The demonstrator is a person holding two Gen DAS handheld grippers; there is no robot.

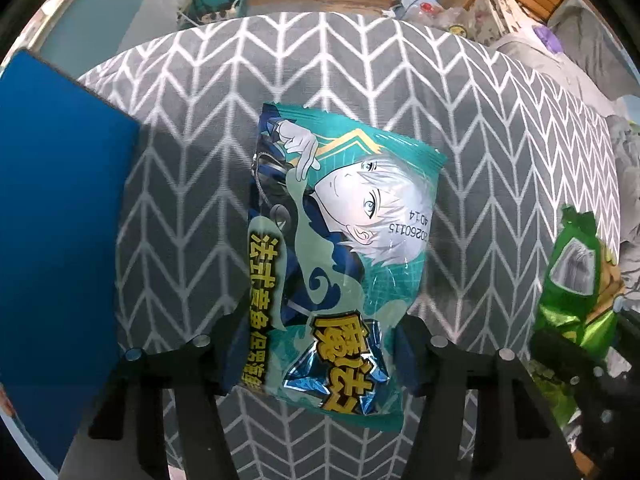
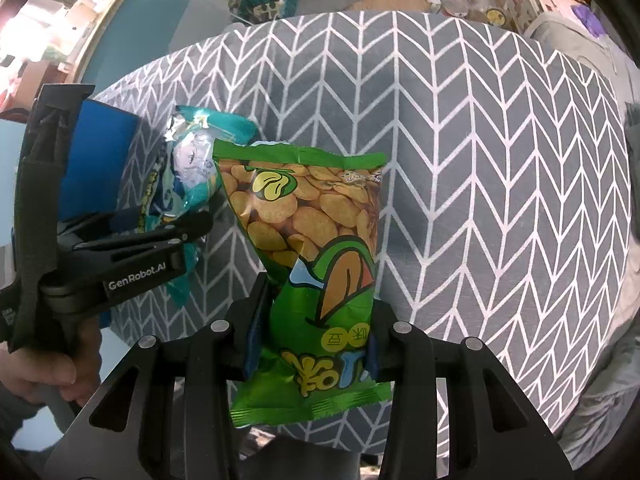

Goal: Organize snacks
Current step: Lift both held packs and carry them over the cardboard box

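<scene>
- The counter wore a grey cloth with white chevrons; a blue box sat at its left edge; cables and clutter lay behind.
- The left gripper had its jaws clamped on a teal snack bag.
- The right gripper had its jaws clamped on a green bean bag, just right of the teal one, above the cloth.

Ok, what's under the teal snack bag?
Only the grey chevron tablecloth shows around the teal bag, held by the left gripper. The patch directly beneath it is covered.
</scene>
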